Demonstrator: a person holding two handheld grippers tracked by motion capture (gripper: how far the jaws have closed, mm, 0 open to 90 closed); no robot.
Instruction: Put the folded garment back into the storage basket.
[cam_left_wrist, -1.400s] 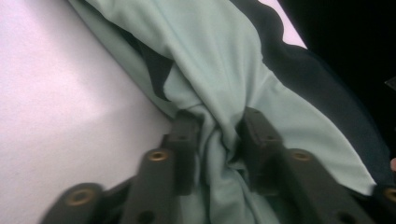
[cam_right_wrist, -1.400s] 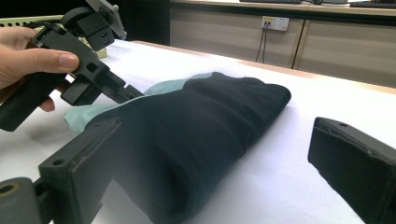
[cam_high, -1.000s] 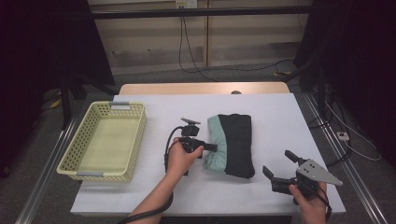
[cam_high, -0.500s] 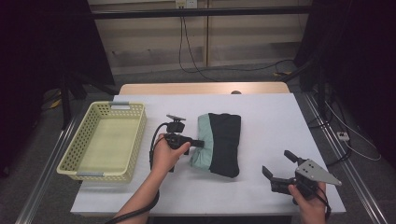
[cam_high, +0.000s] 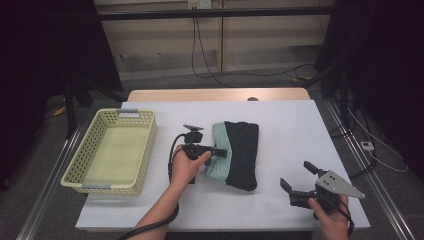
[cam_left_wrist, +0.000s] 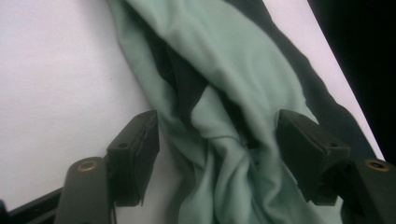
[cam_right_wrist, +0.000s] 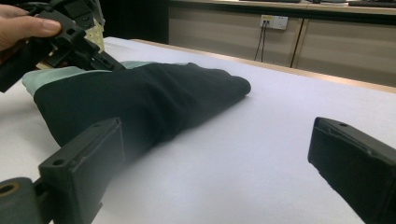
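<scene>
At mid-bench, the garment (cam_high: 236, 154) lies folded, right of the basket (cam_high: 111, 150). Left gripper (cam_left_wrist: 217, 140) jaws have just been opening, astride its bunched green edge, gripping nothing. Right gripper (cam_high: 299, 178) waits open and empty. Advise closing deep over the whole fold.

Item count for the scene:

- Surface (cam_high: 280, 115): one, covered in white.
- Folded garment (cam_high: 236, 154): one, in two colours, pale green and black, lying on the surface.
- Basket (cam_high: 141, 150): one, pale yellow, perforated, with two grey handles, one at each short end.
- Grippers: two, namely the left gripper (cam_high: 220, 152) and the right gripper (cam_high: 297, 176), each with two black jaws.
- Hands: two, one on each gripper.
- Wall socket (cam_right_wrist: 273, 21): one, with cables plugged in.
</scene>
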